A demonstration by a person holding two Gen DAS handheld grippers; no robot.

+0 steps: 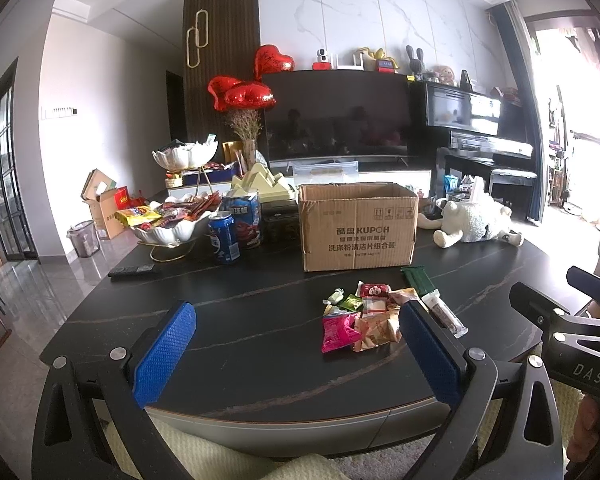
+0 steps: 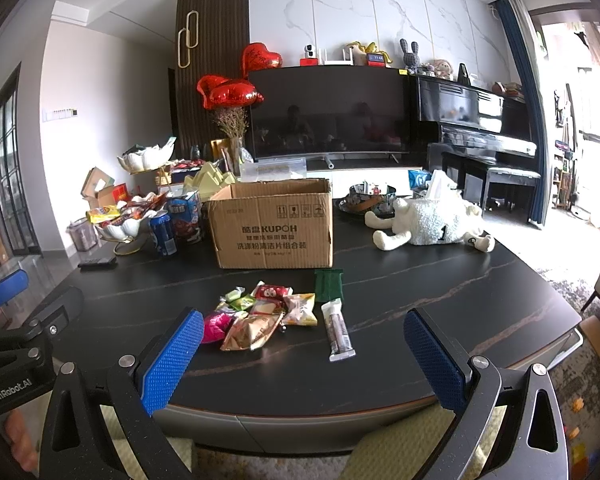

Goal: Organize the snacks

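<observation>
A pile of small snack packets (image 1: 364, 318) (image 2: 260, 316) lies on the dark table, with a pink packet (image 1: 338, 332), a long brown bar in a clear wrapper (image 2: 338, 330) (image 1: 446, 314) and a green packet (image 2: 329, 284) beside it. An open cardboard box (image 1: 358, 226) (image 2: 274, 224) stands behind the pile. My left gripper (image 1: 296, 354) is open and empty, near the table's front edge, short of the pile. My right gripper (image 2: 304, 360) is open and empty, also at the front edge, with the bar between its fingers' line of sight.
A white bowl of snacks (image 1: 168, 222) (image 2: 120, 226), a blue can (image 1: 223, 238) (image 2: 163, 234) and a remote (image 1: 132, 271) sit at the left. A plush sheep (image 1: 474, 220) (image 2: 432, 224) lies at the right. The television (image 1: 336, 116) stands behind.
</observation>
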